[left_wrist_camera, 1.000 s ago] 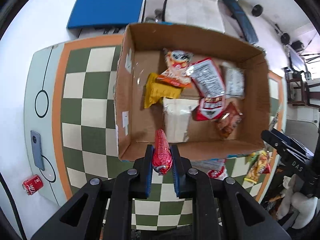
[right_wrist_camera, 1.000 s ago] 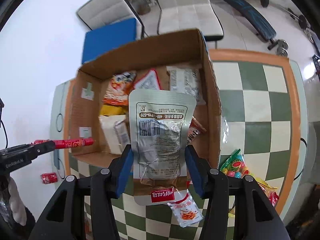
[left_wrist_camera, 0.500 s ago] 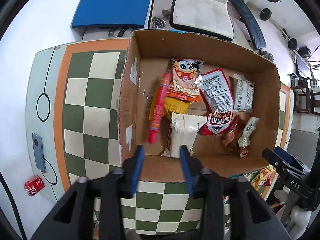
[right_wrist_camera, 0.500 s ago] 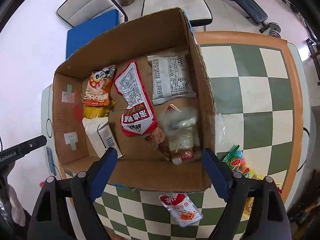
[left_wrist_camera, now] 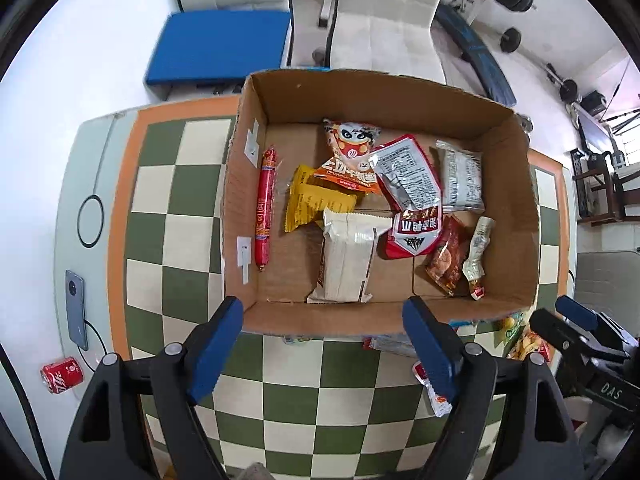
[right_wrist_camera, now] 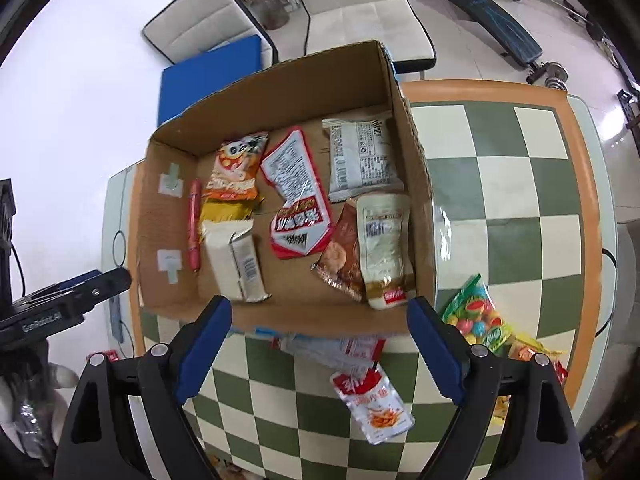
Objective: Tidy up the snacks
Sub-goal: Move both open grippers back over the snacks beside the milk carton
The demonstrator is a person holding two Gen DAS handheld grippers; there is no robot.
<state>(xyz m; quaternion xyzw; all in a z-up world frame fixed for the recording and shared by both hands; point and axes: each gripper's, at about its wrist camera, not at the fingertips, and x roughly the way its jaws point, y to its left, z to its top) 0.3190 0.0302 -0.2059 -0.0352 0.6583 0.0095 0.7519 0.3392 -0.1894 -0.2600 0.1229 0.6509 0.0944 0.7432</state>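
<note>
An open cardboard box (left_wrist_camera: 352,320) (right_wrist_camera: 312,320) on the checkered table holds several snack packets. A red sausage stick (left_wrist_camera: 264,208) (right_wrist_camera: 194,226) lies along its left wall. A silver-white pouch (right_wrist_camera: 384,248) (left_wrist_camera: 478,248) lies at its right side. My left gripper (left_wrist_camera: 324,348) is open and empty, just in front of the box's near wall. My right gripper (right_wrist_camera: 320,344) is open and empty, also in front of the near wall. Loose on the table are a small red-and-white packet (right_wrist_camera: 374,404), a colourful candy bag (right_wrist_camera: 476,320) and a flat packet (right_wrist_camera: 332,346) partly under the box.
A red soda can (left_wrist_camera: 62,374) and a phone (left_wrist_camera: 76,308) lie at the table's left edge. White chairs (left_wrist_camera: 384,32), a blue pad (left_wrist_camera: 220,48) and gym gear stand beyond the table. The other gripper shows at the edge of each view (left_wrist_camera: 580,344) (right_wrist_camera: 68,300).
My left gripper opened and dropped the red sausage stick into the box. My right gripper opened and dropped the silver-white pouch into the box. Both grippers have pulled back.
</note>
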